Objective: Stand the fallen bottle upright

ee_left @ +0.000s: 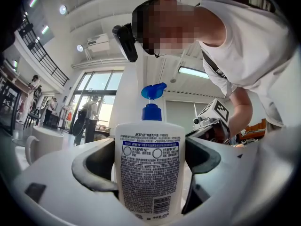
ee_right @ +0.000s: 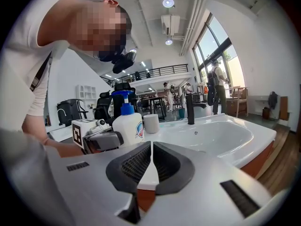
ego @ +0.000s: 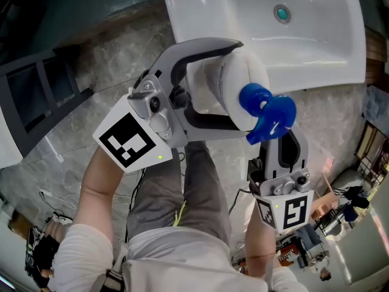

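Observation:
A white bottle (ego: 220,81) with a blue pump (ego: 267,111) is held at the sink's front rim by my left gripper (ego: 240,87), whose jaws are shut on its body. In the left gripper view the bottle (ee_left: 150,145) stands between the jaws of the left gripper (ee_left: 149,173) with its printed back label facing the camera. From the right gripper view the bottle (ee_right: 127,125) looks upright; its base is hidden. My right gripper (ego: 284,140) sits just below the pump, and its jaws (ee_right: 150,157) are shut on nothing.
A white sink basin (ego: 316,47) fills the top of the head view. On its far side, the right gripper view shows a black faucet (ee_right: 189,108) and a white cup (ee_right: 151,123). Grey marble floor (ego: 91,102) lies below, with clutter at the lower right (ego: 328,224).

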